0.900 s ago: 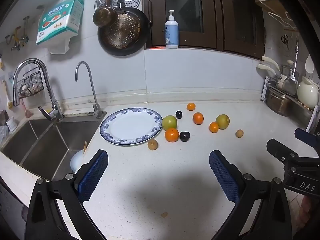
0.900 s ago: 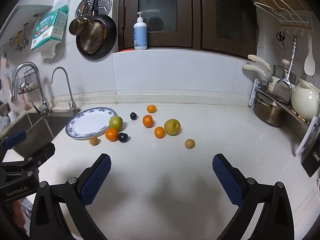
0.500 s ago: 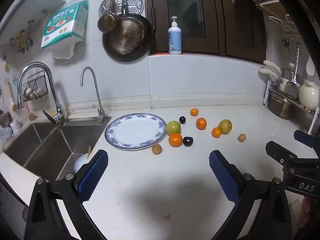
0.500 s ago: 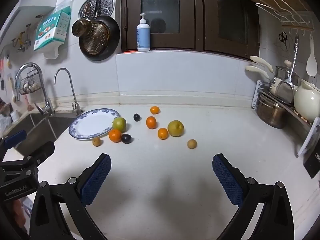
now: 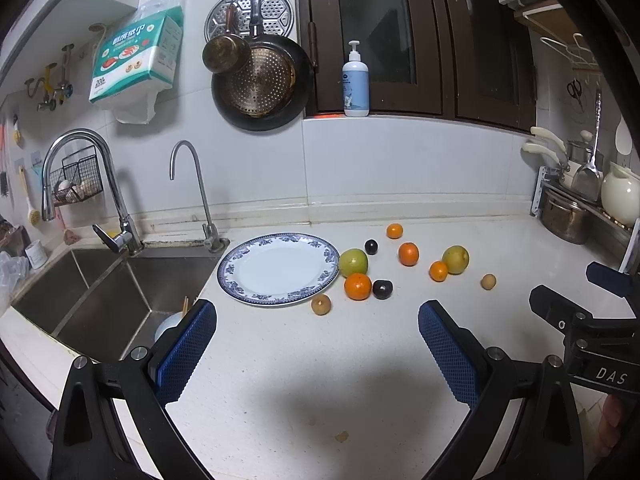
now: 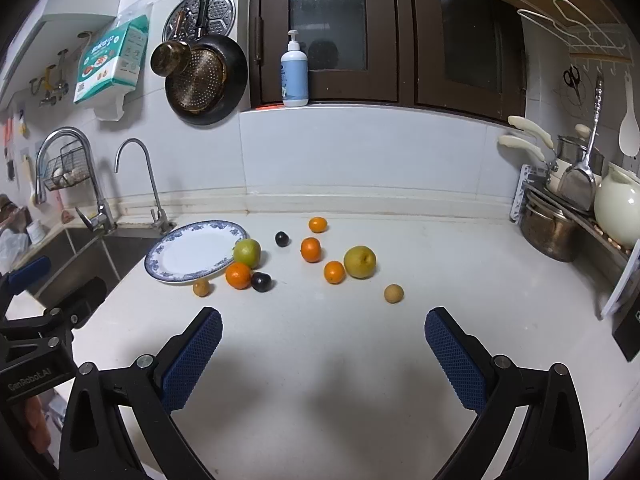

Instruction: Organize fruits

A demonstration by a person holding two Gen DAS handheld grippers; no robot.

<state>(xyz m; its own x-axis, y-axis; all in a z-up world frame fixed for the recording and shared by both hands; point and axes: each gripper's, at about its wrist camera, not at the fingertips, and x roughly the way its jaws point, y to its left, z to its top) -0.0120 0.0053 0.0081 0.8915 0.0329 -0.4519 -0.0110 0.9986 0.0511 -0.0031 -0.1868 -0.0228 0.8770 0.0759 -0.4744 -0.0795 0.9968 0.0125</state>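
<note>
A blue-rimmed white plate point(image 5: 256, 298) point(image 6: 158, 266) lies bare on the white counter beside the sink. To its right fruit is scattered: a green apple point(image 5: 353, 262) point(image 6: 247, 252), several oranges such as the nearest one point(image 5: 357, 286) point(image 6: 238, 275), two dark plums point(image 5: 382, 289) point(image 6: 261, 281), a yellow pear point(image 5: 455, 259) point(image 6: 359, 261) and two small brown fruits point(image 5: 321, 304) point(image 6: 393, 293). My left gripper point(image 5: 316, 344) stands open short of the plate, nothing between its blue pads. My right gripper point(image 6: 322, 346) is open too, short of the fruit.
A double sink point(image 5: 100, 292) with two taps drops off left of the plate. Pots and a cream jug point(image 6: 618, 212) crowd a rack at the right. A soap bottle point(image 5: 355, 80) stands on the window ledge; pans hang on the wall.
Both views have tilted slightly downward, so the plate and fruit sit a little lower in the frames than before. Both grippers stayed wide open and nothing on the counter moved.
</note>
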